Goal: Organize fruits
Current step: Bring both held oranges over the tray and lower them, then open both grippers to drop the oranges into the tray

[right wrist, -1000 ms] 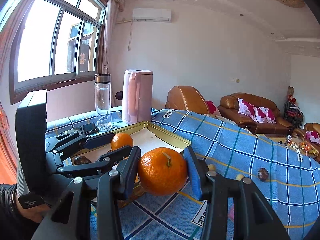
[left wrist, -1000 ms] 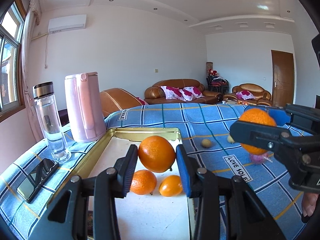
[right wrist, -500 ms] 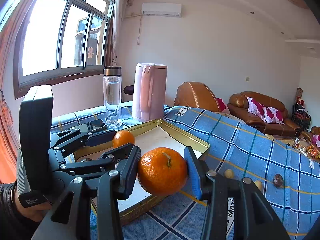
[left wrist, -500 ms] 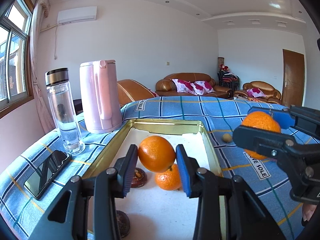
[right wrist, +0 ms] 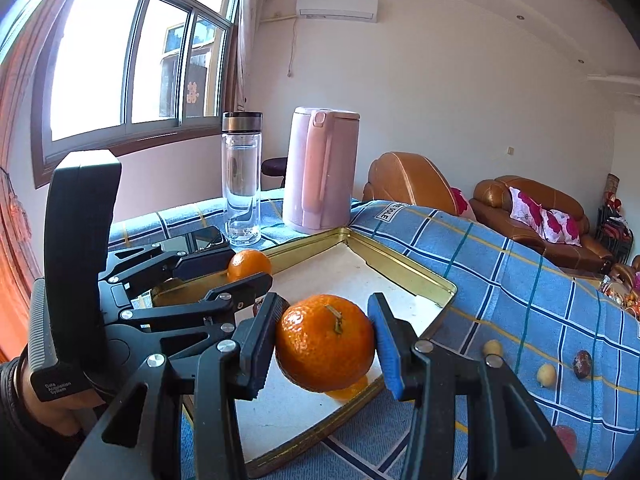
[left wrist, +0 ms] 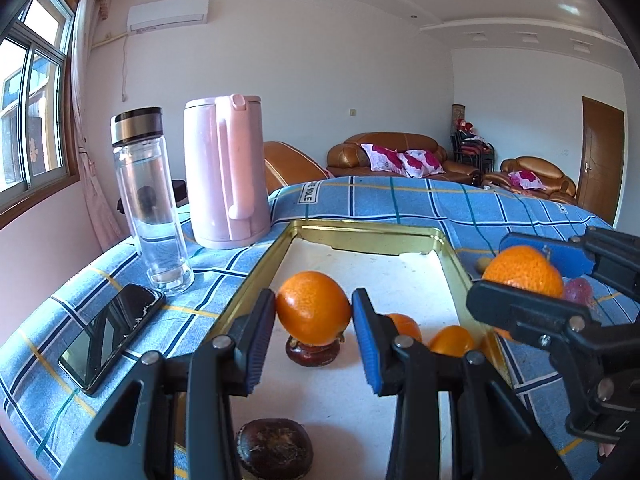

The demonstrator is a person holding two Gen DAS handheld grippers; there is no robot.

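My left gripper [left wrist: 314,314] is shut on a smooth orange [left wrist: 313,307] and holds it above the gold-rimmed tray [left wrist: 256,276]. My right gripper [right wrist: 326,340] is shut on a mandarin with a stem [right wrist: 325,342], above the tray's right rim [right wrist: 400,268]. In the left wrist view that mandarin [left wrist: 522,270] hangs over the tray's right edge. In the tray lie two small oranges [left wrist: 450,340] and two brown chestnuts [left wrist: 274,450]. The right wrist view shows the left gripper with its orange [right wrist: 249,265].
A pink kettle [left wrist: 224,176], a glass bottle [left wrist: 150,208] and a phone [left wrist: 110,330] stand left of the tray on the blue checked cloth. Small yellow fruits [right wrist: 546,374], a dark date [right wrist: 581,364] and a pink candy [left wrist: 578,292] lie on the cloth at right.
Both grippers have moved left and forward with their fruits. The left one is now further over the tray, and the right one has come over the tray's right rim.
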